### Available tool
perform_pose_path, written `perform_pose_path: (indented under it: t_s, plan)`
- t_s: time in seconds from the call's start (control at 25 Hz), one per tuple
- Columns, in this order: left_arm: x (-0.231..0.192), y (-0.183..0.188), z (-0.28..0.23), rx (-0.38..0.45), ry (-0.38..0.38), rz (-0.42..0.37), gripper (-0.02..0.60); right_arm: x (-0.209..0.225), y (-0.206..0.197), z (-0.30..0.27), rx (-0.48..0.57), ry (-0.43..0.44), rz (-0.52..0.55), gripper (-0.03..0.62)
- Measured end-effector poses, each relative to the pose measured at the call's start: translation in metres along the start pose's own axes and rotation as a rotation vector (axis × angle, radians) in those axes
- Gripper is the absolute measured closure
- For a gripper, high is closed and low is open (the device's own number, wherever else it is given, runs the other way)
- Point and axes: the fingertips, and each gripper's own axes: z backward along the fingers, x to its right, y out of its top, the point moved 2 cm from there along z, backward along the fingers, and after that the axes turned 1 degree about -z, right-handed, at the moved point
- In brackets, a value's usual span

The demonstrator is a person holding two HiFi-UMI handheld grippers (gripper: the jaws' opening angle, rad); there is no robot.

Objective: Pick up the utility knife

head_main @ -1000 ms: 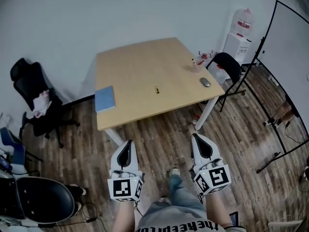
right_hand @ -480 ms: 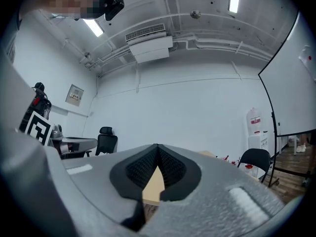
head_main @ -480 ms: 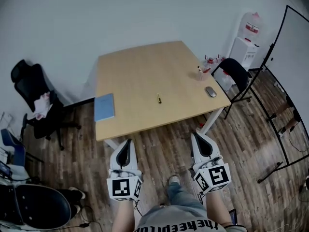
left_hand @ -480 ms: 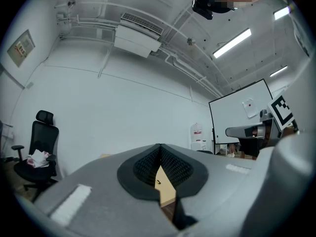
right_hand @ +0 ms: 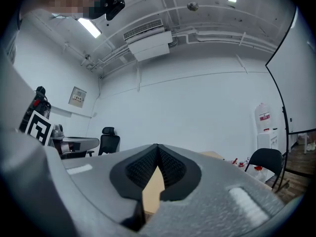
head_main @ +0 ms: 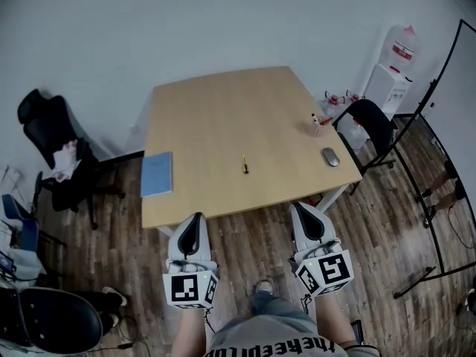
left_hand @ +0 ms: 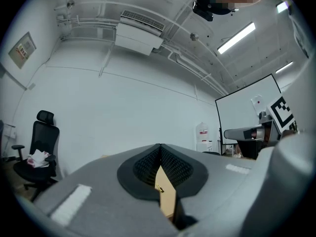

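Utility knife (head_main: 244,164) isn't held by anything right now. Left gripper (head_main: 196,220) and right gripper (head_main: 300,210) both have their jaws pressed together on nothing, and they sit roughly level over the floor (head_main: 253,236), just short of the table's near edge. The knife lies flat around the middle of the light wood table (head_main: 223,103), ahead of and between the two grippers, with only the edge and bare wood in between. Blue notebook (head_main: 157,174) is off to the left. Mouse (head_main: 330,156) and a small bottle-like thing (head_main: 315,125) are to the right, well apart from the knife. White wall (head_main: 223,28) behind, black office chair (head_main: 44,136) on the left, folding chair (head_main: 368,117) and water dispenser (head_main: 398,69) on the right.
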Motion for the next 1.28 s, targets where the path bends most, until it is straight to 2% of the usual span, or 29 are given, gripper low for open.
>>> perform_pose_path:
  t_s: [0.4, 0.68, 1.04, 1.28]
  plan:
    - [0.009, -0.007, -0.044, -0.008, 0.055, -0.01, 0.561, 0.038, -0.01, -0.042, -0.009, 0.071, -0.031, 0.592]
    - [0.015, -0.008, -0.061, -0.035, 0.058, -0.019, 0.561, 0.05, -0.02, -0.059, -0.034, 0.096, -0.067, 0.592]
    - [0.01, -0.01, -0.089, -0.042, 0.023, -0.017, 0.561, 0.055, -0.031, -0.088, -0.081, 0.104, -0.092, 0.591]
    - [0.001, -0.008, -0.115, -0.028, -0.021, -0.014, 0.561, 0.059, -0.046, -0.114, -0.152, 0.084, -0.094, 0.591]
